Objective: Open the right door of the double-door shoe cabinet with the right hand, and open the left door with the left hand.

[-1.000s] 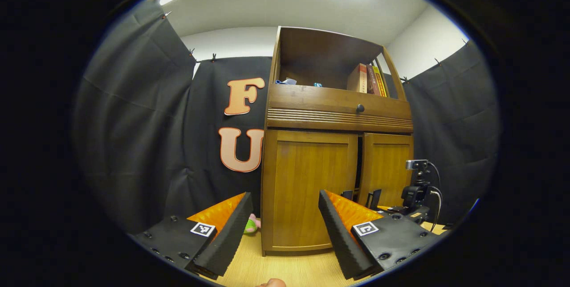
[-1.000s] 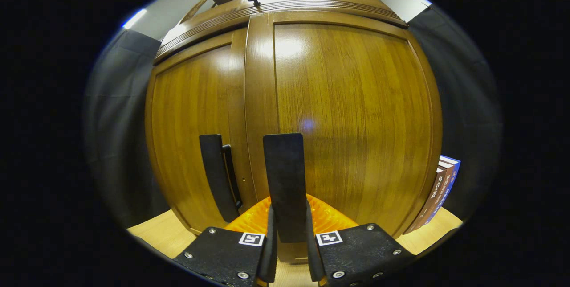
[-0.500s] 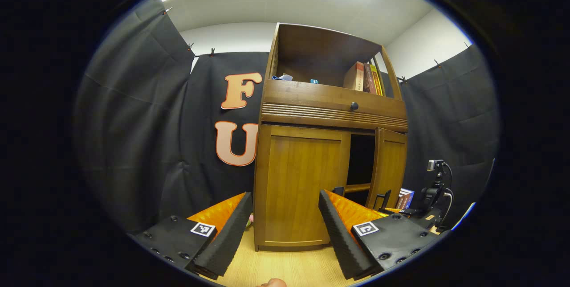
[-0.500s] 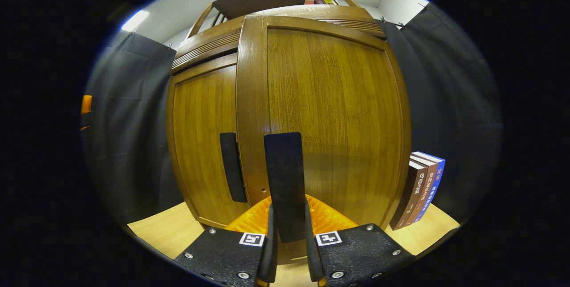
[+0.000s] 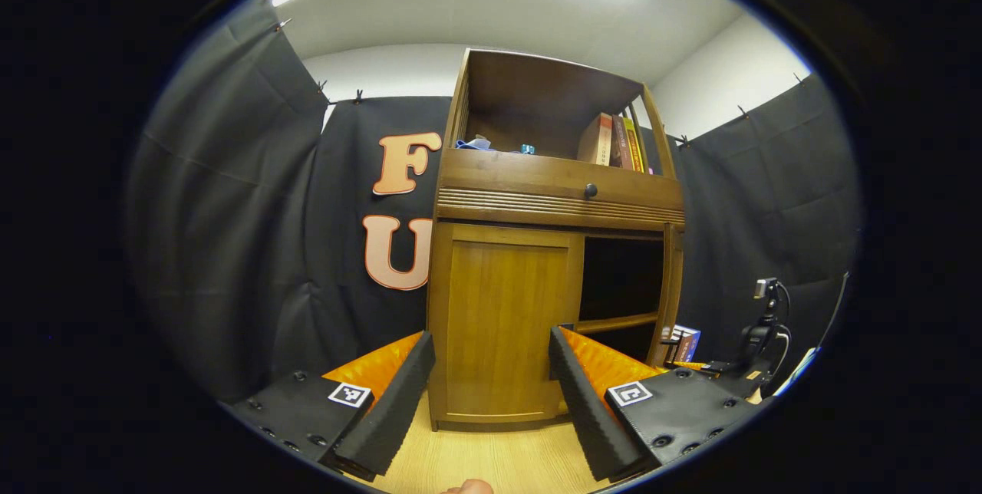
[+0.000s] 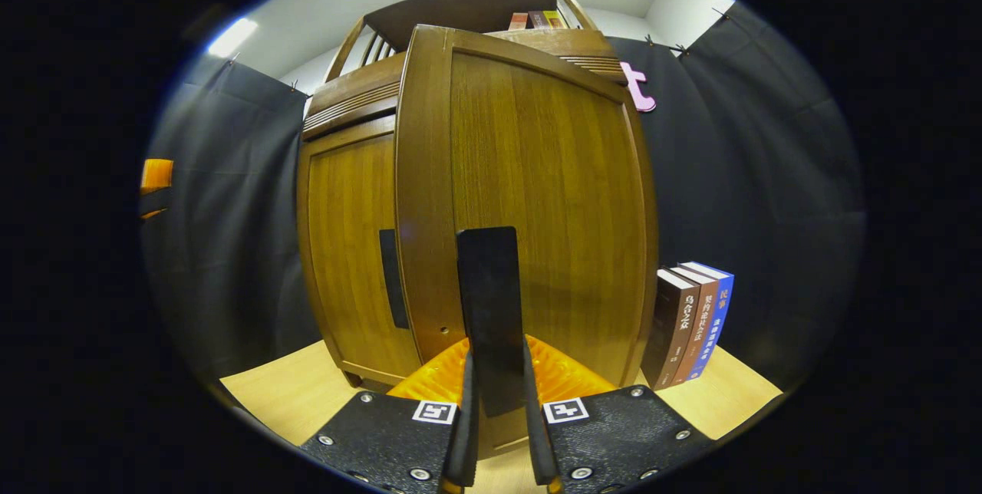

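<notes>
Shoe cabinet [image 5: 552, 202] stands straight ahead of our left gripper [image 5: 491, 394], on the wooden table [image 5: 491, 456]. Our left gripper hangs with its fingers spread wide and nothing between them, short of the cabinet and not touching it. Left door [image 5: 502, 325] is shut and sits right between and beyond our left fingers. Right door [image 5: 673, 291] is swung out, seen nearly edge-on ahead and to the right of the left gripper, with the dark inside of the cabinet and a shelf bar showing between the two doors.

In the right gripper view, the right door [image 6: 537, 195] is close up in front of our right gripper [image 6: 495, 402]. Our right gripper has its fingers drawn together on a dark handle [image 6: 489, 310] on that door, so we read it as clamped on the handle. Left door [image 6: 349, 248] lies ahead and to the left of it, with its own dark handle [image 6: 393, 278].

Books [image 6: 688, 321] stand upright on the table just right of the right door. More books [image 5: 611, 143] stand in the open top shelf, above a drawer knob [image 5: 590, 190].
</notes>
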`<state>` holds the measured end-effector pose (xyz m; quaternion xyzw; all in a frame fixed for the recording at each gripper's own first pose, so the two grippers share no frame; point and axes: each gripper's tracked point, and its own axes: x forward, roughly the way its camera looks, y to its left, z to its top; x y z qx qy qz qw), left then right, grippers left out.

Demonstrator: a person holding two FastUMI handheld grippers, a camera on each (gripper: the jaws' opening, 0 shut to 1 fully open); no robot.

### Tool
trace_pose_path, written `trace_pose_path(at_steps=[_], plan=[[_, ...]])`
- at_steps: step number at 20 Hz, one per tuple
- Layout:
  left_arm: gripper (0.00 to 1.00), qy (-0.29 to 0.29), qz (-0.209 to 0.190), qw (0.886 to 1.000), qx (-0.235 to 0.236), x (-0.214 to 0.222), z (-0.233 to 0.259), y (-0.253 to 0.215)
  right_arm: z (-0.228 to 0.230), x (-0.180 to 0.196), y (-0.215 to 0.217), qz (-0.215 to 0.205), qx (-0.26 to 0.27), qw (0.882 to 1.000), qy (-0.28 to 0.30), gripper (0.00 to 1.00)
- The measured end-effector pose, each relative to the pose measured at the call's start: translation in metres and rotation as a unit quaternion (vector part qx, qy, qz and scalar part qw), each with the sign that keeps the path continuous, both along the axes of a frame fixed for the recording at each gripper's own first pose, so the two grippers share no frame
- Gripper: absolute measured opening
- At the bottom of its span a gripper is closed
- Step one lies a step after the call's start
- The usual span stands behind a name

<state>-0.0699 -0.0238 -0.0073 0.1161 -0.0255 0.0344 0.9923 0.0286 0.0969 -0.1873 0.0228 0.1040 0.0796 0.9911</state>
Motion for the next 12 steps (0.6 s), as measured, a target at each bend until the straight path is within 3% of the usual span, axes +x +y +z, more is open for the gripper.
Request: trace_pose_path(at_steps=[2, 3, 12], plan=[[0.96, 0.002, -0.001, 1.0, 0.001, -0.003, -0.002, -0.005, 0.004, -0.009, -0.01, -0.004, -0.002, 1.0, -0.002, 0.19], [0.96, 0.003, -0.002, 1.0, 0.002, -0.003, -0.002, -0.006, 0.005, -0.014, -0.016, -0.007, -0.001, 1.0, -0.003, 0.25], [0.96, -0.003, -0.006, 1.0, 0.005, -0.016, -0.002, -0.016, 0.015, -0.041, -0.065, -0.043, -0.013, 0.999, -0.003, 0.2]])
